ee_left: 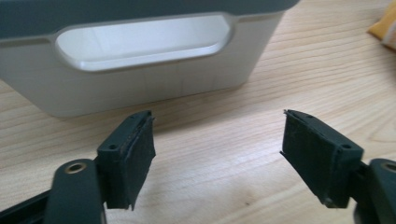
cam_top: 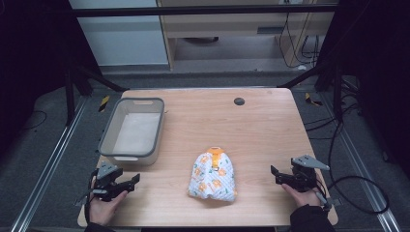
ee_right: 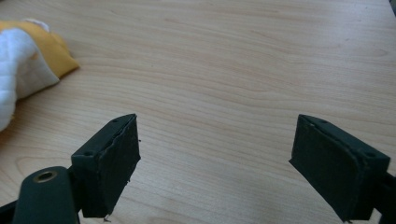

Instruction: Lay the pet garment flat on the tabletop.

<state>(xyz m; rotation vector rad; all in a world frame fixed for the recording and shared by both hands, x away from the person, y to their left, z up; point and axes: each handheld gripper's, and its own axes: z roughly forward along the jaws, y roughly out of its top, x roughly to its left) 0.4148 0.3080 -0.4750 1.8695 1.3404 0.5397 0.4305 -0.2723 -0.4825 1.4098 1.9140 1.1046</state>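
Observation:
A folded white cloth item with an orange print and orange trim [cam_top: 213, 176] lies on the wooden table [cam_top: 261, 130] near its front middle. Its edge shows at the left in the right gripper view [ee_right: 28, 70] and at the far right in the left gripper view [ee_left: 385, 30]. My left gripper [cam_top: 131, 181] rests open at the front left of the table, jaws wide and bare [ee_left: 217, 154], pointing at the bin. At the front right my right gripper [cam_top: 276, 175] is open too, with only bare wood between its jaws [ee_right: 215, 158].
A grey-rimmed white bin [cam_top: 109, 140] stands at the left of the table, its handle cut-out close ahead in the left gripper view [ee_left: 140, 42]. A small dark round cap [cam_top: 239, 101] sits near the table's far edge. Cables [cam_top: 358, 193] trail off the right side.

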